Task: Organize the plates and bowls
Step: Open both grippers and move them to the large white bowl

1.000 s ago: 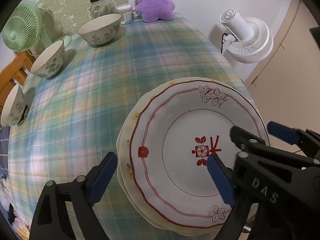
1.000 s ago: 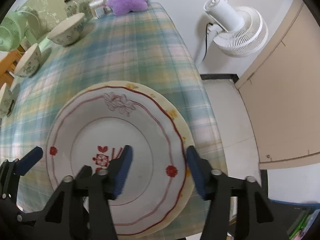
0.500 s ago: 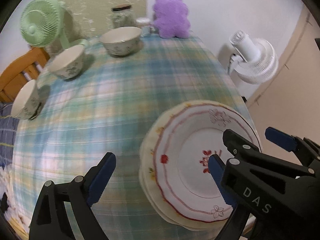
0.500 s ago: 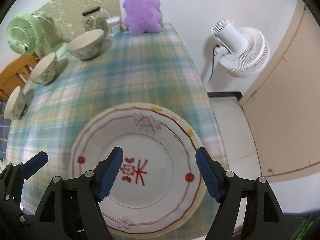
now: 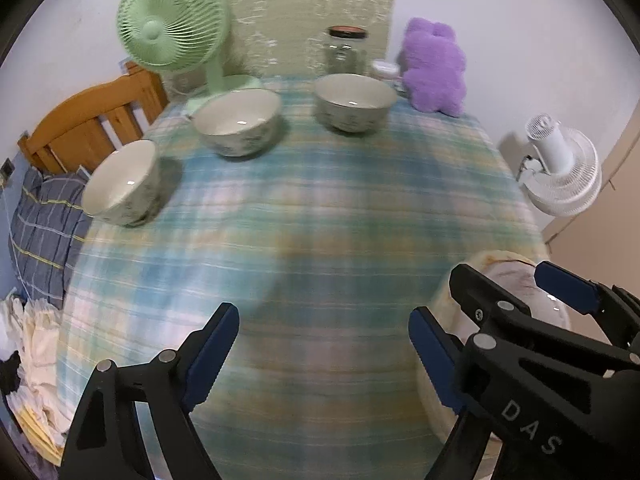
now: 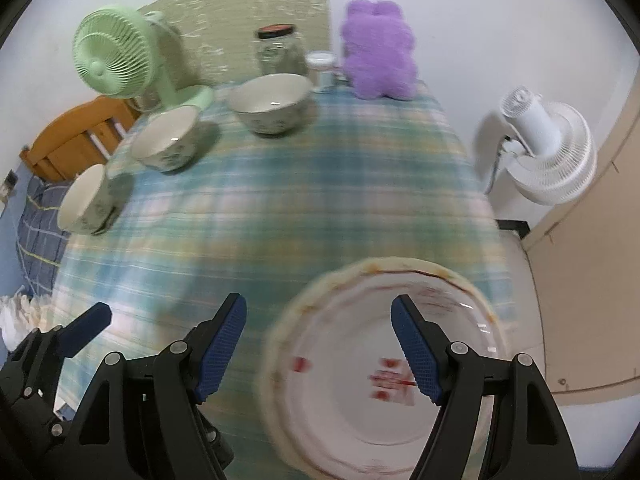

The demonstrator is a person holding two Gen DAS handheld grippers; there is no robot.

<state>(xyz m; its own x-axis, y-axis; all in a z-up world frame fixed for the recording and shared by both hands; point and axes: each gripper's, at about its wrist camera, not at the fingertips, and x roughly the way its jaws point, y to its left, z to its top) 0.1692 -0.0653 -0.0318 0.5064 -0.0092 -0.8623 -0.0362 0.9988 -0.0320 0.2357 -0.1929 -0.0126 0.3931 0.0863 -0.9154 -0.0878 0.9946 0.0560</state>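
A stack of white plates with red trim (image 6: 360, 380) lies at the near right of the plaid table (image 6: 280, 208); it also shows in the left wrist view (image 5: 444, 300), partly hidden by the right gripper. Three floral bowls stand apart along the far left: the near one (image 5: 120, 182), the middle one (image 5: 238, 122), the far one (image 5: 354, 100). They also show in the right wrist view (image 6: 86, 200), (image 6: 168, 142), (image 6: 272, 102). My left gripper (image 5: 324, 356) is open and empty above the cloth. My right gripper (image 6: 320, 344) is open and empty above the plates' left rim.
At the table's back stand a green fan (image 5: 172, 20), a glass jar (image 5: 346, 50), a small jar (image 6: 322, 64) and a purple plush toy (image 5: 436, 68). A white fan (image 5: 560, 168) stands off the right edge. A wooden chair (image 5: 88, 120) and bedding (image 5: 36, 216) are at the left.
Both grippers pulled back and tilted up from the plates. The plates slid toward the bottom right of both views and the bowls came into fuller view. Both jaws stay open.
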